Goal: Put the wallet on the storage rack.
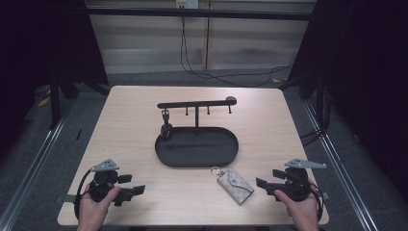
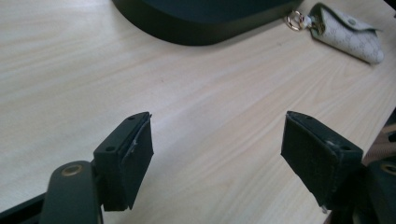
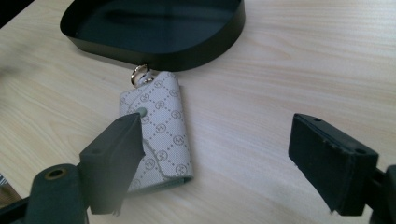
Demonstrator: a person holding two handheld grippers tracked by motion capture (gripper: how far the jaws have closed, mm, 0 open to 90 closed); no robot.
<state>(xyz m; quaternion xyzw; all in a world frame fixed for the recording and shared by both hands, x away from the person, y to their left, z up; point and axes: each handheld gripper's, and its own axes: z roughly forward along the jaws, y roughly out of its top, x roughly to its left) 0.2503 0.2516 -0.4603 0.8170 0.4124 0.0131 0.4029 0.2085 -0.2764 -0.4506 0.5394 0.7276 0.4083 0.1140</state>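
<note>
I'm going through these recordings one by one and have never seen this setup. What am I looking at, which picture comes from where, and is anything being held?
There is no robot arm here. A person sits at a wooden table and holds a hand tool with two black jaws in each hand: the left gripper and the right gripper.

The wide picture comes from a fixed camera above the person, looking forward and down. The other two come from small cameras riding on each tool, looking along its jaws.

On the table lies a black oval tray with an upright hook rack rising from it. Just in front of the tray lies a small patterned key pouch with a metal ring.

Nothing is held. Both pairs of jaws stand open over the table; the right gripper's view looks towards the pouch, close in front of its jaws.
</note>
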